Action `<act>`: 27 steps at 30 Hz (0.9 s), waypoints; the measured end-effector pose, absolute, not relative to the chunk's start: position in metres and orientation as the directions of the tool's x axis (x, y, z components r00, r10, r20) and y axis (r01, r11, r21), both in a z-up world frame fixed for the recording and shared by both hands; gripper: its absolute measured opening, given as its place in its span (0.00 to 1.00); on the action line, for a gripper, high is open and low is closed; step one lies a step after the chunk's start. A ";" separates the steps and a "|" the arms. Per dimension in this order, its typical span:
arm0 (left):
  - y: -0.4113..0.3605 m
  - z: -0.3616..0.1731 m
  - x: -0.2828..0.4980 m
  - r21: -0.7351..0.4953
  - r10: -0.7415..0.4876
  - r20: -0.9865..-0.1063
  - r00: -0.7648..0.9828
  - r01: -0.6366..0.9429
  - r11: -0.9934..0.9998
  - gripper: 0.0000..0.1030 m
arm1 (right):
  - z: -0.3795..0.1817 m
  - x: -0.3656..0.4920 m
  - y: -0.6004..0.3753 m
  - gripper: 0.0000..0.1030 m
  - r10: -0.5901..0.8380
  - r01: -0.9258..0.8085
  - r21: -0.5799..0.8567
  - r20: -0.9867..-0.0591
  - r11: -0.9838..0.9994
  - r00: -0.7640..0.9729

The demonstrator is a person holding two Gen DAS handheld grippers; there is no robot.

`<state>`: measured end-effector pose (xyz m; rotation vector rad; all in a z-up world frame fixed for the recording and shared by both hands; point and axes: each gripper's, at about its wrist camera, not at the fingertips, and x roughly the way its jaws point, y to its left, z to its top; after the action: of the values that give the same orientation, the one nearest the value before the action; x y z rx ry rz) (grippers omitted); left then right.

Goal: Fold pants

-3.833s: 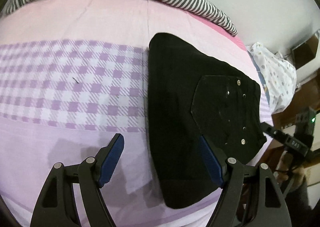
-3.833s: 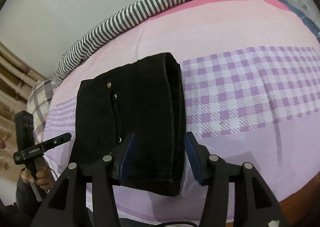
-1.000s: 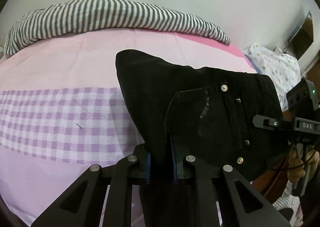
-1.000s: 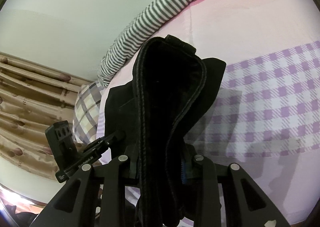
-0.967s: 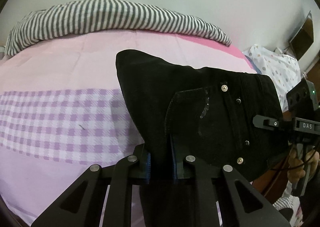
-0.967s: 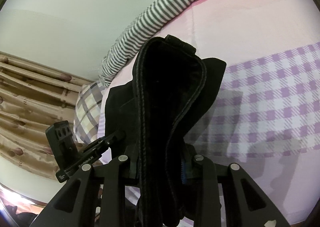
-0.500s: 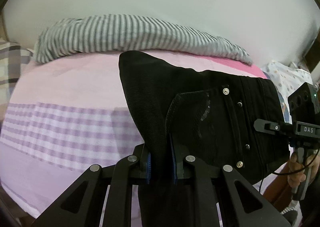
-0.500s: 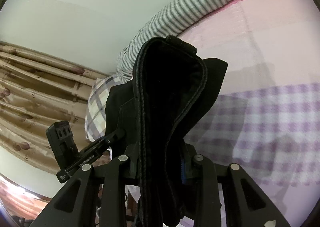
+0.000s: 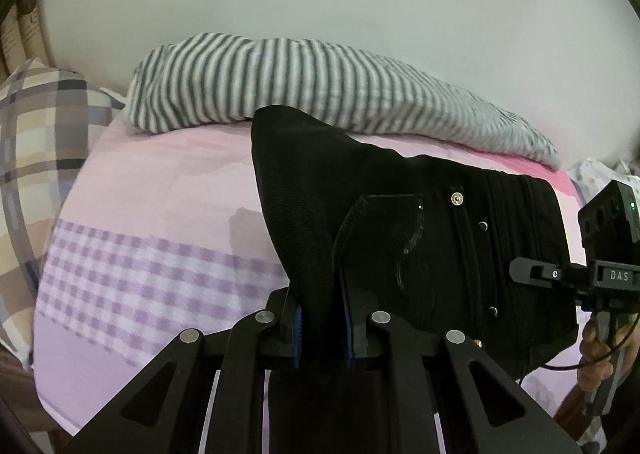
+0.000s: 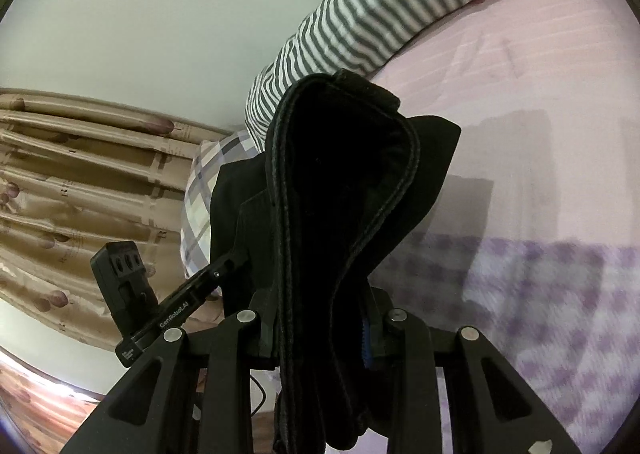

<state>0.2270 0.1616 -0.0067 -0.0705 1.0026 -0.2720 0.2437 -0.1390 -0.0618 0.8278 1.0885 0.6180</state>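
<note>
The left gripper (image 9: 322, 328) is clenched on a thick fold of the black pants (image 9: 420, 238). The right gripper (image 10: 320, 330) is clamped on a second bunch of the same garment, where a stitched edge (image 10: 280, 238) loops up above the jaws.

**Location of the work item.** The pants hang in the air between the two grippers, above the bed (image 9: 168, 182), not lying on it. In the left wrist view, the back pocket (image 9: 380, 238) and a row of rivets face the camera. The cloth stretches to the right toward the other tool. A shadow on the sheet suggests that the garment is clear of the surface.

**Reason for the hold.** A grip at two separated points keeps the compact bundle from unrolling. It also keeps the layers aligned while the bundle is carried. Both jaw sets grip several layers at once, so the folds cannot slide apart.

**Surroundings.** A striped blanket (image 9: 320, 86) lies along the far edge of the bed against the wall. A plaid pillow (image 9: 36, 134) sits at the left. The sheet has a purple checked band (image 9: 140, 274) across its near part.

**Assessment.** The folding appears largely complete. The remaining step is probably to set the bundle down flat. If one gripper opens early, the heavy fabric may sag and come unfolded.
</note>
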 end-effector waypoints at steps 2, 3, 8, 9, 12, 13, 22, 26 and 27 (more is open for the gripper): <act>0.172 -0.011 0.236 -0.181 -0.247 -0.825 0.508 0.177 0.967 0.15 | -0.065 0.256 -0.130 0.26 0.788 -0.037 0.830 -0.512 0.556 0.342; 0.175 -0.012 0.239 -0.183 -0.245 -0.827 0.506 0.171 0.968 0.15 | -0.065 0.259 -0.125 0.26 0.788 -0.037 0.829 -0.515 0.557 0.338; 0.189 -0.025 0.259 -0.188 -0.240 -0.839 0.489 0.153 0.970 0.15 | -0.072 0.272 -0.111 0.26 0.788 -0.021 0.828 -0.525 0.560 0.322; 0.190 -0.028 0.263 -0.188 -0.240 -0.841 0.485 0.155 0.970 0.15 | -0.073 0.273 -0.110 0.26 0.786 -0.015 0.827 -0.527 0.561 0.322; 0.189 -0.038 0.275 -0.192 -0.249 -0.847 0.469 0.167 0.967 0.15 | -0.079 0.276 -0.113 0.26 0.779 0.006 0.826 -0.535 0.564 0.327; 0.188 -0.041 0.278 -0.196 -0.254 -0.849 0.463 0.170 0.966 0.15 | -0.082 0.278 -0.114 0.26 0.775 0.011 0.823 -0.539 0.568 0.330; 0.181 -0.084 0.293 -0.170 -0.234 -0.870 0.434 0.181 0.969 0.31 | -0.094 0.271 -0.112 0.28 0.622 -0.029 0.659 -0.695 0.752 0.361; 0.183 -0.096 0.291 -0.162 -0.216 -0.870 0.443 0.157 0.974 0.41 | -0.094 0.263 -0.109 0.36 0.556 -0.050 0.585 -0.736 0.809 0.387; 0.183 -0.096 0.288 -0.157 -0.213 -0.865 0.454 0.159 0.975 0.43 | -0.094 0.262 -0.110 0.39 0.541 -0.050 0.570 -0.745 0.820 0.391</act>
<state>0.2881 0.1829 -0.0963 -0.0564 1.0752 -0.2297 0.2622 -0.1098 -0.0942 0.5067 1.1159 0.3963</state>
